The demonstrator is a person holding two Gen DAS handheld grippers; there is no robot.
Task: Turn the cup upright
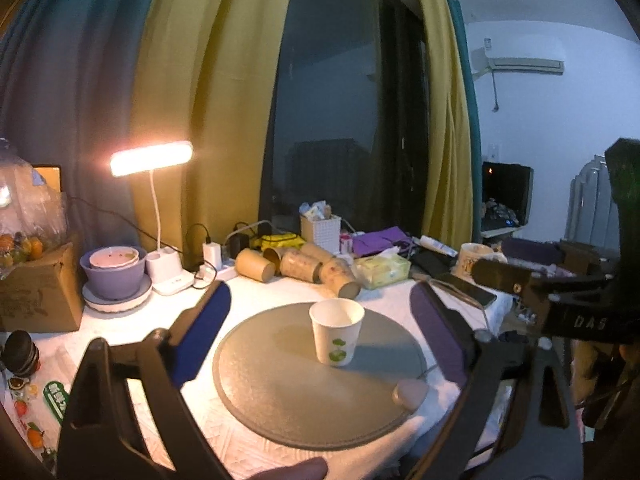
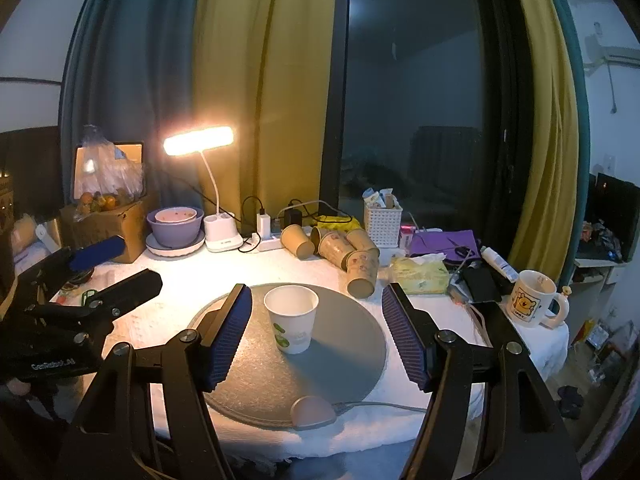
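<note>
White paper cup with green leaf print [image 1: 338,332], standing upright, mouth up, on round grey mat [image 1: 280,392] spread over white-clothed desk [image 1: 132,320]. Judged from this: flip apparently done, nothing left but backing away. Mat likely laid as a flat, marked work spot, clear of clutter.

Left tool [image 1: 320,332] open, blue-padded fingers [image 1: 204,332] spread wide, gripping nothing; cup seen between them, farther out, not touching either pad. Right tool [image 2: 316,332] likewise open and empty; cup just right of its left pad [image 2: 230,336], apart from it, well clear of the right pad.

Far side of desk: heap of brown paper cups lying on their sides [image 2: 340,252], lit desk lamp [image 2: 199,141], lilac bowl on a plate [image 2: 175,226], white lattice basket [image 2: 382,220], tissue pack [image 2: 420,274]. Right edge: white cartoon mug [image 2: 530,298]. Near edge of mat: small pinkish rounded object [image 2: 312,412], cable attached.
</note>
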